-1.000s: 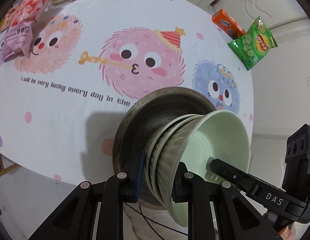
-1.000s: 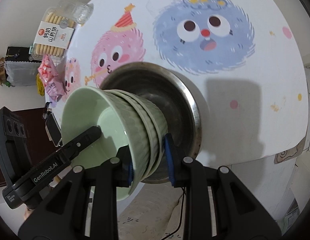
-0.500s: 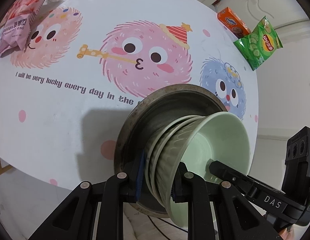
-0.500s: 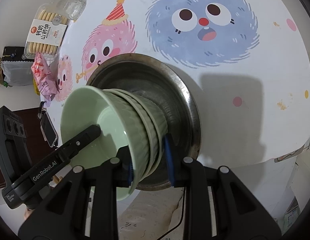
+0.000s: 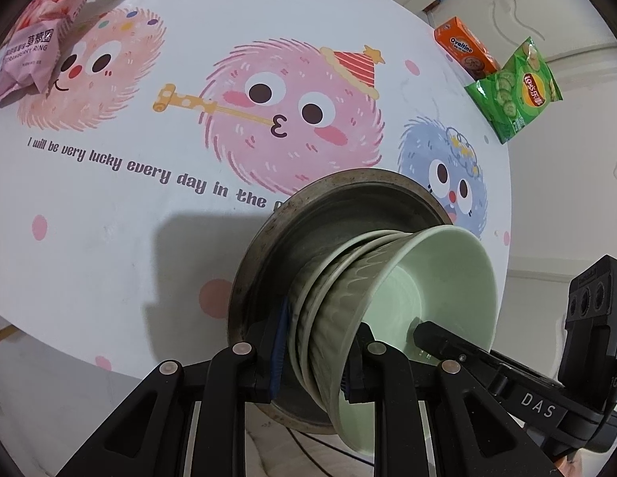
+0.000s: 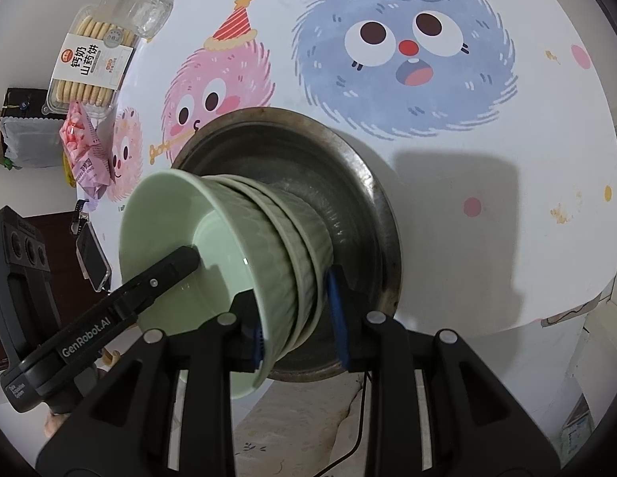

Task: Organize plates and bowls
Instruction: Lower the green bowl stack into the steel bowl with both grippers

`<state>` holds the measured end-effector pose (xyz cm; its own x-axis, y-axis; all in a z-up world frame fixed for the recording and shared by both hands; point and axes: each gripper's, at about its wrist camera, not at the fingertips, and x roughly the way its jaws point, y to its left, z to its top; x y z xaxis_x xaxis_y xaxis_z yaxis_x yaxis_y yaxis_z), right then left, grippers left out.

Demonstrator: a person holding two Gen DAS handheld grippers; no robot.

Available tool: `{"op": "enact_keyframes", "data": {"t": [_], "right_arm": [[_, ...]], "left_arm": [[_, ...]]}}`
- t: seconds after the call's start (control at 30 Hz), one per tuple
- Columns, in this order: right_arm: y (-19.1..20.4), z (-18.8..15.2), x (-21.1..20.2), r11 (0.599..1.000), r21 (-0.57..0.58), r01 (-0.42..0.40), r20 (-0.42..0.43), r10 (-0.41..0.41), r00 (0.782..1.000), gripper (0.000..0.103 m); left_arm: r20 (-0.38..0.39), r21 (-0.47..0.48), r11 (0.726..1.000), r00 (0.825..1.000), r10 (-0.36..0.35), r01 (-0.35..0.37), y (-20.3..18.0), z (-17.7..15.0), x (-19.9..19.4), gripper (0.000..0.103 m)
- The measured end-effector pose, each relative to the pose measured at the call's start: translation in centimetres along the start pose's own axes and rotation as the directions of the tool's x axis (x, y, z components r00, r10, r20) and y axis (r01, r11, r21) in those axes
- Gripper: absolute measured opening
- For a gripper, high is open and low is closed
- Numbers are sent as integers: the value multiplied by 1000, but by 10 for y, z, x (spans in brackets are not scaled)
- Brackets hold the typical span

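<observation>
Nested pale green bowls (image 5: 388,278) sit in a dull metal plate (image 5: 268,262), which lies over the cartoon tablecloth (image 5: 109,198) by the table's near edge. My left gripper (image 5: 314,353) is shut on the bowls' stacked walls on one side, one finger inside the top bowl and one under the stack. My right gripper (image 6: 296,330) is shut on the opposite side of the bowls (image 6: 245,238). The plate (image 6: 360,183) spreads behind them. Each view shows the other gripper's finger (image 5: 435,338) (image 6: 169,270) reaching into the top bowl. I cannot tell whether the plate touches the table.
A pink snack bag (image 5: 34,39), an orange box (image 5: 465,49) and a green crisp bag (image 5: 515,91) lie along the table's far rim. A biscuit tray (image 6: 90,67) sits at the far left. A phone (image 6: 92,256) shows beyond the table edge.
Both grips hold as before. The table print has drifted slightly in both views, while the bowls and plate keep their place between the fingers.
</observation>
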<state>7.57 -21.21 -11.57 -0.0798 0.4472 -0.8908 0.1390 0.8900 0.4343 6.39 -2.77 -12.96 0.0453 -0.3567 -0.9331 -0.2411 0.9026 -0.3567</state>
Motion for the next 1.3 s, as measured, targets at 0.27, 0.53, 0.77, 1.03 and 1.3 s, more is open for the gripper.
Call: {"op": "enact_keyframes", "data": {"t": [0.27,0.53,0.77,1.03,1.3], "right_arm": [[1,0,-1,1000,-4,8,5,-8,1000,34],[12,-2,-9,996,-62,65,33,-63,997,57],[18,-4,-27,991,-102,91,67,-84,994,59],[19,-9,-64,991,-119,62,139,-45,989,60],[0,-12,-89,995,-93,43,209,-22,978,60]], "left_arm": [[17,31,999,1000,23,-24,-4,-2,-3,45],[88,107,993,996,29,-39,-15,-3,-20,82],[136,126,992,991,14,-32,-13,-2,-44,88],[217,130,991,976,-2,-27,-3,0,-86,89],[224,132,990,974,26,-57,26,2,-97,89]]}}
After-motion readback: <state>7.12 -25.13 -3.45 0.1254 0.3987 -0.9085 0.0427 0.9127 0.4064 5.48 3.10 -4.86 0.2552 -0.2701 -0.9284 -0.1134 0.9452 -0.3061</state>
